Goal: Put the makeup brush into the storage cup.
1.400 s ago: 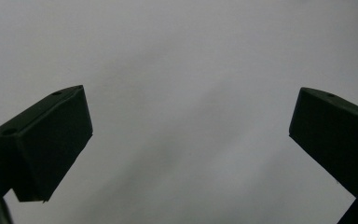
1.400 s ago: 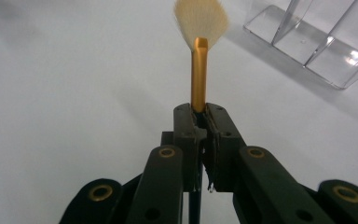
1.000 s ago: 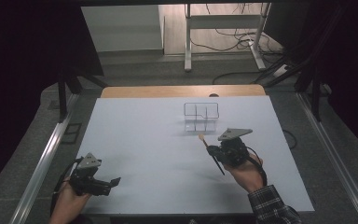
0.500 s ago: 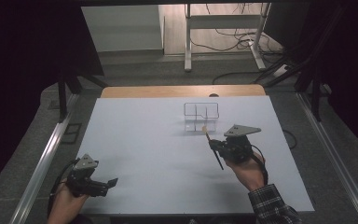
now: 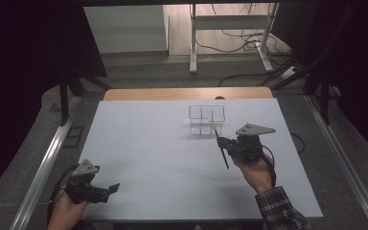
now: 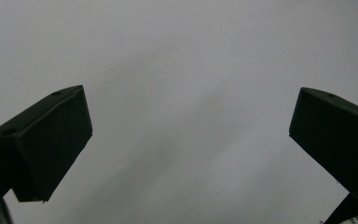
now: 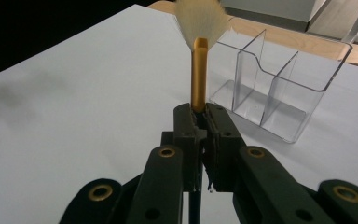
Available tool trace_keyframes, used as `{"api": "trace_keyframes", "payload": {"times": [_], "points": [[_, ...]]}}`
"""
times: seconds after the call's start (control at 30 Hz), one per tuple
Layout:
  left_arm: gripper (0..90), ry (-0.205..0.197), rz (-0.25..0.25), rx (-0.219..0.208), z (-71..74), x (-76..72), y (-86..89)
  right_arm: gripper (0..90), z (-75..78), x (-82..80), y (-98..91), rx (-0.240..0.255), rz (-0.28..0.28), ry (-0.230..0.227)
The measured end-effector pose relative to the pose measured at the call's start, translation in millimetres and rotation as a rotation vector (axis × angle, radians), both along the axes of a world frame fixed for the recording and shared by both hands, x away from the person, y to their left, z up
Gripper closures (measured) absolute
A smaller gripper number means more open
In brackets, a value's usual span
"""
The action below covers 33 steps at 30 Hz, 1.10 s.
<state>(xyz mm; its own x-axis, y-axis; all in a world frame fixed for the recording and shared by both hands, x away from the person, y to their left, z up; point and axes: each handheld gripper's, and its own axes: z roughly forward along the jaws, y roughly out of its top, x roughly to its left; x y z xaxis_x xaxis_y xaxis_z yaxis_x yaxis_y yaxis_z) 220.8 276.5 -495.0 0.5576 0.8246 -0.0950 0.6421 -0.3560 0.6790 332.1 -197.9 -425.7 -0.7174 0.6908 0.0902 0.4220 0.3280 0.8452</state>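
A makeup brush is clamped between the closed jaws of the right gripper, bristles raised. Since a second ago it has been carried closer to the clear acrylic organizer, now just beside it above the white table; insertion is judged imminent. The left gripper rests with jaws apart, holding nothing
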Motion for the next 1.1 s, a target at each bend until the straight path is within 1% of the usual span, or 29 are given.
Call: {"api": "trace_keyframes", "payload": {"times": [0.17, 0.33, 0.67, 0.8, 1.1], "points": [[0.0, 0.000, 0.000, -0.002, -0.1, 0.1, 0.2, 83.4, 2.3, 2.3, 0.4, 0.017, -0.001, -0.004], [0.0, 0.000, 0.000, 0.002, -0.2, 0.1, -0.3, 83.4, 5.1, 4.6, 2.0, 0.023, 0.001, -0.012], [0.0, 0.000, 0.002, 0.002, -0.1, 0.1, -0.1, 83.4, 11.9, 16.3, 2.3, 0.056, -0.012, -0.018], [0.0, -0.004, -0.002, 0.000, 0.0, -0.2, 0.0, 83.4, 13.2, 19.5, 1.8, 0.059, -0.025, -0.017], [0.0, -0.004, -0.002, -0.002, -0.2, -0.2, 0.1, 83.4, 16.8, 24.6, 3.0, 0.071, -0.029, -0.025]]}}
